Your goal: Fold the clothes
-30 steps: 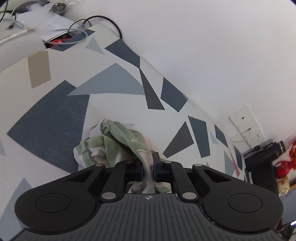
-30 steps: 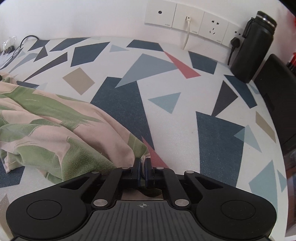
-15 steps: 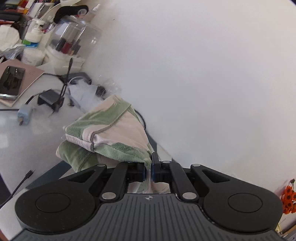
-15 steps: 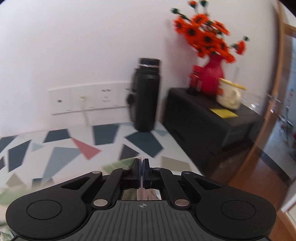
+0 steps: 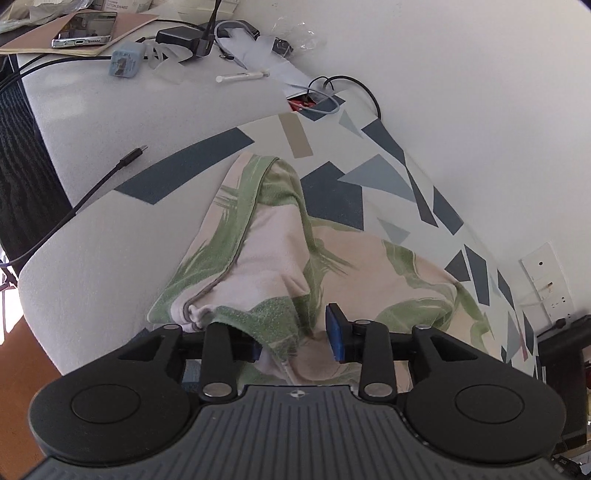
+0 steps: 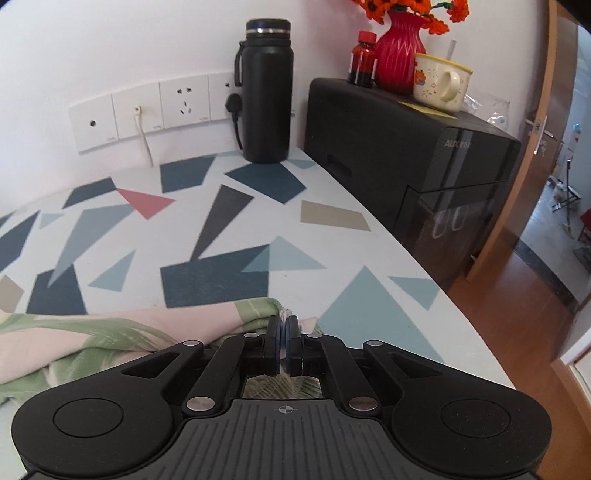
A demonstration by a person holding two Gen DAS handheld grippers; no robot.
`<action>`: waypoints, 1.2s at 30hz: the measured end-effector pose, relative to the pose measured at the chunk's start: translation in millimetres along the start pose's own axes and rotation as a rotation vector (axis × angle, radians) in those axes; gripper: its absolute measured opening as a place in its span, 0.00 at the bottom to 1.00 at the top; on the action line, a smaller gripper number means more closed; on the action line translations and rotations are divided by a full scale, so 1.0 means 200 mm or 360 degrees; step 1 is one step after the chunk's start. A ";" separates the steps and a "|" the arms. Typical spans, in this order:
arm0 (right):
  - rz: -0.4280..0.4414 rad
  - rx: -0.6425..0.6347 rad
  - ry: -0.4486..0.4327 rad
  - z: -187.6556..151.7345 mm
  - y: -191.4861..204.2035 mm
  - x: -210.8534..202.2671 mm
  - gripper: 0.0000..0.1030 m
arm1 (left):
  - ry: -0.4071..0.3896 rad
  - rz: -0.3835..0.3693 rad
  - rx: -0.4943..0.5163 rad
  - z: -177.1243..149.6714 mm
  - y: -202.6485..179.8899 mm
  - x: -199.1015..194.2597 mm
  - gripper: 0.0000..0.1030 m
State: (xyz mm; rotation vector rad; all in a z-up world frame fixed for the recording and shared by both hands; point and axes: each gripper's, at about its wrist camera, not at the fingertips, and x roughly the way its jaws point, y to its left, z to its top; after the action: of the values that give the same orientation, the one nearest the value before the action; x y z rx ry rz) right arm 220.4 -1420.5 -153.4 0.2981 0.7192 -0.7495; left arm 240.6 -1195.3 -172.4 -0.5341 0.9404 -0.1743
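Observation:
A pink and green patterned garment (image 5: 273, 251) lies stretched along the patterned table (image 5: 110, 236). My left gripper (image 5: 295, 339) hovers over its near end with the jaws opening. A fold of the cloth sits between the fingers and leans on the left one, while the blue right pad (image 5: 333, 334) stands clear of it. In the right wrist view the garment (image 6: 110, 332) runs off to the left. My right gripper (image 6: 282, 339) is shut on its corner, and a bit of hem pokes out above the pads, low over the table (image 6: 221, 266).
A black flask (image 6: 266, 92) stands by the wall sockets (image 6: 147, 110). A black appliance (image 6: 406, 147) at the table's right end carries a red vase (image 6: 399, 51), a bottle and a mug (image 6: 439, 81). A phone (image 5: 85, 29), charger and cables (image 5: 110, 177) lie at the left end.
The garment hung bunched from my left gripper in the air; now it lies spread on the table and the left jaws have parted. My right gripper swung right, still pinching cloth.

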 end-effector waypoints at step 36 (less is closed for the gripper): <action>-0.0146 0.0410 -0.0104 -0.21 -0.24 -0.41 0.01 | -0.0088 -0.0057 -0.0161 0.18 0.13 0.20 0.05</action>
State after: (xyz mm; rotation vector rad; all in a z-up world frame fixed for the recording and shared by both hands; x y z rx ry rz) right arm 123.5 -1390.8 -127.5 0.4748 0.5772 -0.9372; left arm 291.1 -1174.5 -196.5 -0.6462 0.8896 -0.1442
